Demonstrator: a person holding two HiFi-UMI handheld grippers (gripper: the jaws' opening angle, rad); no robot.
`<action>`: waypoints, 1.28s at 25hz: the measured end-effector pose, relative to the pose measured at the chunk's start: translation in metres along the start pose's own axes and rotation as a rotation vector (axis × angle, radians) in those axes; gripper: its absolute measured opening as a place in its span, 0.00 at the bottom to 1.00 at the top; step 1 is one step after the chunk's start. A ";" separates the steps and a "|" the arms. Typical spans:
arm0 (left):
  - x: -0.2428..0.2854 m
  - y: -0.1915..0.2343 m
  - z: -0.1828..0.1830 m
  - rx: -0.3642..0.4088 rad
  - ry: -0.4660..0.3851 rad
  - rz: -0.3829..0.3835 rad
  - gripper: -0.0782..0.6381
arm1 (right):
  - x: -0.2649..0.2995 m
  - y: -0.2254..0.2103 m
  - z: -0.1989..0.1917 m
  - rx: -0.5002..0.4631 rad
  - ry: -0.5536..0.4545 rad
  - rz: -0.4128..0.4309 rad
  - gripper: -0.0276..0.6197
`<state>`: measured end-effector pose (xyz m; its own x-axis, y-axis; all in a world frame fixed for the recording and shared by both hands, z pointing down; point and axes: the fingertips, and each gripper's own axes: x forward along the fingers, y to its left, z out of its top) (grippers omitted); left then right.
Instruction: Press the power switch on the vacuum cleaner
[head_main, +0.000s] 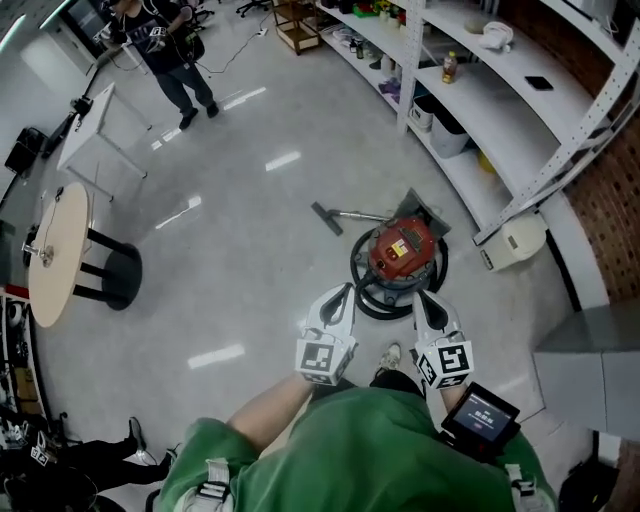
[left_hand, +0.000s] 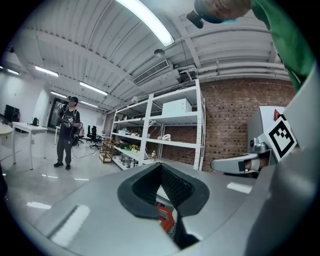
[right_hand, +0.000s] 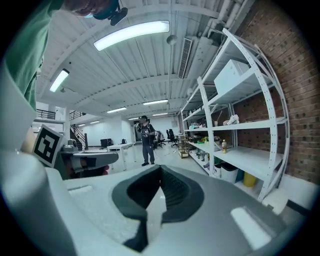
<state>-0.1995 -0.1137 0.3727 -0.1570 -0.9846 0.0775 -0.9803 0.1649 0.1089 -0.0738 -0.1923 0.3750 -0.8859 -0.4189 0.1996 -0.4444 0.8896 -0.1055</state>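
The red vacuum cleaner (head_main: 403, 252) sits on the floor just right of centre in my head view, with its floor nozzle (head_main: 325, 216) lying to its left. My left gripper (head_main: 340, 298) and right gripper (head_main: 425, 300) hover at its lower edge, both with jaws closed and empty. Shelving (head_main: 470, 100) fills the upper right.

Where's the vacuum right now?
Head view, centre-right: the vacuum sits on the floor just ahead of the left hand-held gripper and right hand-held gripper, beside the shelving.
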 end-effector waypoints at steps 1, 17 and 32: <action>0.007 0.000 0.002 0.007 0.002 0.014 0.12 | 0.005 -0.007 0.002 0.000 0.001 0.014 0.05; 0.081 -0.022 -0.020 0.058 0.105 0.154 0.12 | 0.045 -0.099 -0.010 0.068 0.040 0.121 0.05; 0.152 0.003 -0.057 0.039 0.212 0.009 0.12 | 0.090 -0.133 -0.032 0.083 0.130 -0.003 0.05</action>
<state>-0.2193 -0.2592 0.4415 -0.1410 -0.9481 0.2852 -0.9836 0.1669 0.0688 -0.0907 -0.3422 0.4384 -0.8624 -0.3894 0.3235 -0.4610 0.8681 -0.1841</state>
